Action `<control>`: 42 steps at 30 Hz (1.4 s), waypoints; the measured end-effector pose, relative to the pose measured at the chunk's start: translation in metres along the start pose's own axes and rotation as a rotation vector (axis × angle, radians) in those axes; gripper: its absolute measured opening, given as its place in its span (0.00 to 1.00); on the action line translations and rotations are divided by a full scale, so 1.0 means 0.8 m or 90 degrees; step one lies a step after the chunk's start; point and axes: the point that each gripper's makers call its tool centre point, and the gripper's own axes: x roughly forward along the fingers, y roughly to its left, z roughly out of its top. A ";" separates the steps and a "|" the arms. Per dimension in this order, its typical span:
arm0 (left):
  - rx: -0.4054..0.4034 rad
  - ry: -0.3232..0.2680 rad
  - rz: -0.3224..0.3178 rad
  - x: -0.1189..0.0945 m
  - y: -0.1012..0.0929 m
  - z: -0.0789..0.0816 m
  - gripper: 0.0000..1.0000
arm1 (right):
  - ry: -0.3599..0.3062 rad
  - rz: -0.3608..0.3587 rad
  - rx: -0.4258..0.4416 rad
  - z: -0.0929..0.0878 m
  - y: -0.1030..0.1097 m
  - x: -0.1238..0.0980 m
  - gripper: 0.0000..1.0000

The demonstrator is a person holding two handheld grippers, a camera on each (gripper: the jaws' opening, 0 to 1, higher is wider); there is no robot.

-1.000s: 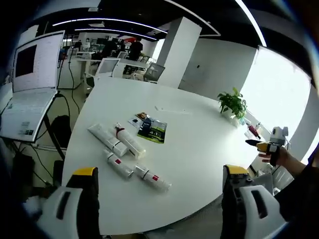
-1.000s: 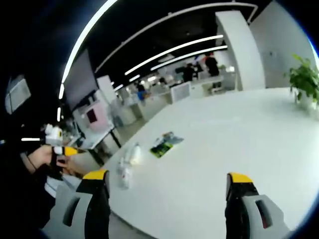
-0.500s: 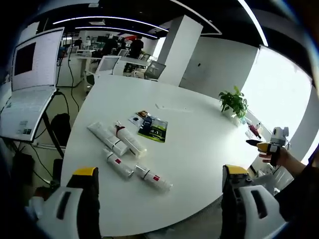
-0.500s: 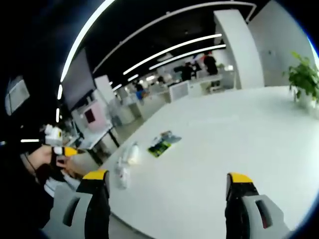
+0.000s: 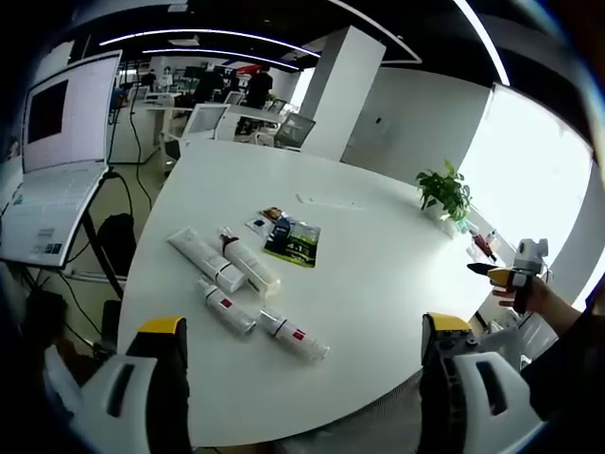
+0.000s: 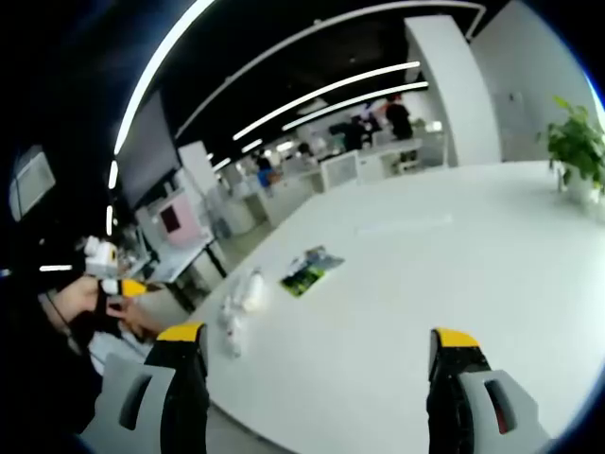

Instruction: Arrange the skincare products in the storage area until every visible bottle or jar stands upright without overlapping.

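So both grippers hang above the near edge of the round white table (image 5: 397,274), the left gripper (image 5: 302,355) and right gripper (image 6: 317,364) each with jaws spread wide and gripping nothing. Four slim white tubes (image 5: 241,298) lie flat on the smooth tabletop, just beside a glossy green leaflet (image 5: 291,243).

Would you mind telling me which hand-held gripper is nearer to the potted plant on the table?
Right, probably. The right hand-held gripper is held off the table's edge on the side of the potted plant; the left hand-held gripper is off the far edge, beside the tubes.
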 end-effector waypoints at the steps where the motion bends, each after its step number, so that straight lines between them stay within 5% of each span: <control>1: 0.000 -0.001 0.000 0.000 0.001 0.001 0.98 | 0.000 -0.001 -0.001 0.000 0.000 0.000 1.00; 16: -0.004 0.028 0.008 0.007 0.008 -0.007 0.96 | 0.001 -0.010 -0.002 0.001 -0.006 -0.001 1.00; 42: -0.017 0.024 0.029 0.036 0.043 0.016 0.95 | 0.027 -0.009 0.007 -0.008 -0.015 0.018 1.00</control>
